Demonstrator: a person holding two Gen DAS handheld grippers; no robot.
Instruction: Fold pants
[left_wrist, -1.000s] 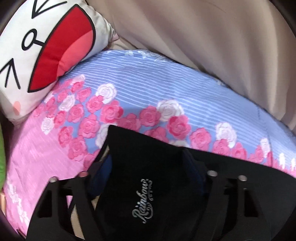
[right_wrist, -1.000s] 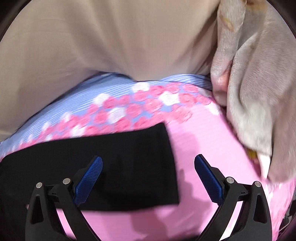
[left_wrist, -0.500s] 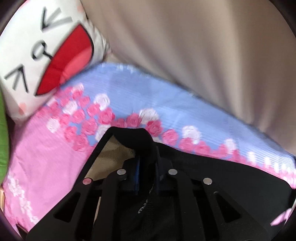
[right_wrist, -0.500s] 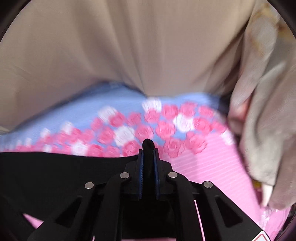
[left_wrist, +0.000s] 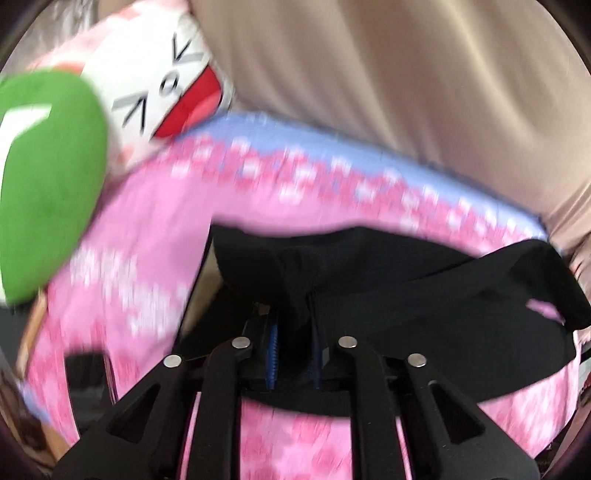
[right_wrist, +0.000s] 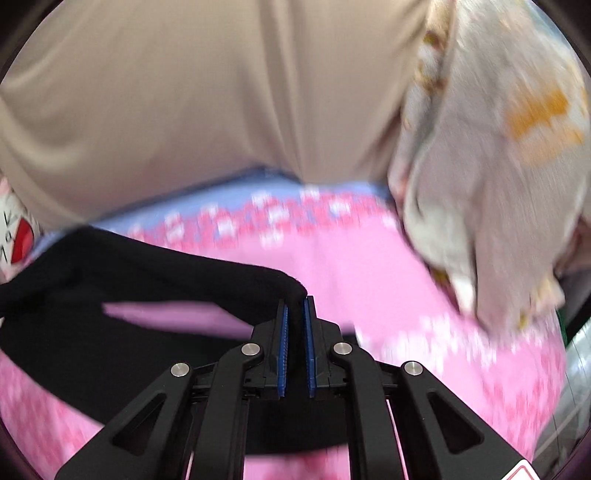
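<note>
The black pants (left_wrist: 424, 295) lie across a pink and blue rose-print bed sheet (left_wrist: 147, 240). My left gripper (left_wrist: 295, 317) has a bunched edge of the pants between its blue pads and holds it lifted off the sheet; its jaws are opening slightly. In the right wrist view the pants (right_wrist: 129, 277) hang to the left. There my right gripper (right_wrist: 295, 302) is shut on another corner of the fabric, raised above the sheet (right_wrist: 369, 266). Sheet shows through a gap under the lifted cloth. Both views are motion-blurred.
A white cushion with a cartoon face (left_wrist: 177, 81) and a green plush (left_wrist: 48, 184) sit at the far left of the bed. Beige fabric (left_wrist: 406, 92) hangs behind the bed. A grey printed blanket (right_wrist: 498, 166) is heaped at the right.
Both grippers went from open over the flat pants to shut on the edge. They have lifted it and pulled back, so the cushion and the far bed edge look farther away.
</note>
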